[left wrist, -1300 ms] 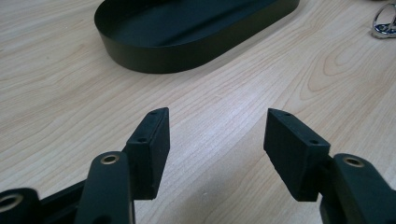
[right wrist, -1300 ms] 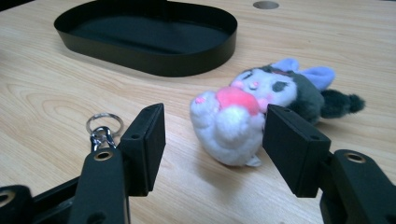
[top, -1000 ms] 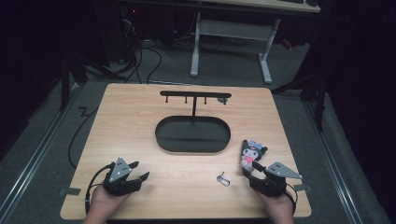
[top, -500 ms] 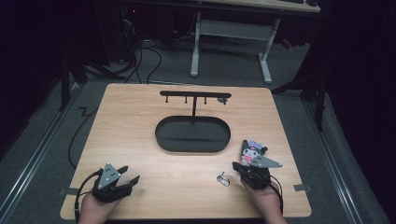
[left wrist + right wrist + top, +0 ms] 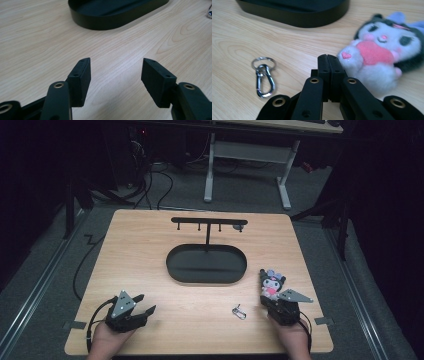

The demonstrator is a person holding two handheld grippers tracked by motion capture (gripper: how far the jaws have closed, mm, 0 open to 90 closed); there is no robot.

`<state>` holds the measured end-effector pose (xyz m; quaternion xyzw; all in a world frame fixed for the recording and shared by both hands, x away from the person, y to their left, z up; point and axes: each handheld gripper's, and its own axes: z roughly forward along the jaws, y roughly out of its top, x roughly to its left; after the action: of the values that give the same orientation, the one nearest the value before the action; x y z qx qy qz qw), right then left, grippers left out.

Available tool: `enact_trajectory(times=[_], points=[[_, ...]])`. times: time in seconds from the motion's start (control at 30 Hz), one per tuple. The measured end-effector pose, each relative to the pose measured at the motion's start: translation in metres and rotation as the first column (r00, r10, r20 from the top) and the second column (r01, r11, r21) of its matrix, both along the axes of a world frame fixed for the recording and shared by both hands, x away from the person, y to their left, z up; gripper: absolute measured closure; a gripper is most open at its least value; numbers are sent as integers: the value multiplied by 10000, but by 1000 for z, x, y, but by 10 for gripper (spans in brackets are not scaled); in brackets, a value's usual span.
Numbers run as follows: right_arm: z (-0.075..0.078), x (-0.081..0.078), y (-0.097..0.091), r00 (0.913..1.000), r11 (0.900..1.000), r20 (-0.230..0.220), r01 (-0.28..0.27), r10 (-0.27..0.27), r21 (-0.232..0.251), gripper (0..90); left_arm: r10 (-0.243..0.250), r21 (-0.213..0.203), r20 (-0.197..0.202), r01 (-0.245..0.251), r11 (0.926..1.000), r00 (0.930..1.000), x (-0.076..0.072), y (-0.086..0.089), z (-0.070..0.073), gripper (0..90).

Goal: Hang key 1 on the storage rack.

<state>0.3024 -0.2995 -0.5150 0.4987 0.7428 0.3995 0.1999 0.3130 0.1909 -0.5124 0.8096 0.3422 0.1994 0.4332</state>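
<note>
Pale wood is what we see first: the table (image 5: 150, 250), with a black oval tray (image 5: 206, 264) at its middle and a thin black rack (image 5: 207, 223) rising from the tray's far side. Near the front right edge our right gripper (image 5: 328, 61) has its jaws pressed together on nothing, just beside a plush toy (image 5: 384, 47). Our left gripper (image 5: 115, 75), front left, has its jaws spread wide over bare wood. A small metal key clip (image 5: 263, 75) lies between tray and right gripper
</note>
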Motion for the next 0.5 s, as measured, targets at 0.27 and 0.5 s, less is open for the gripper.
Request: enact_trajectory(times=[0.27,0.5], points=[[-2,-17,-33,9932,9931,-65,1167,-1166,115,887,-669,105,67,668,9977,9977,13,-21,0,417],[-1,-28,-49,9884,9878,-47,1522,-1521,325,826,-935,170,103,933,9955,9956,18,-31,1,416]])
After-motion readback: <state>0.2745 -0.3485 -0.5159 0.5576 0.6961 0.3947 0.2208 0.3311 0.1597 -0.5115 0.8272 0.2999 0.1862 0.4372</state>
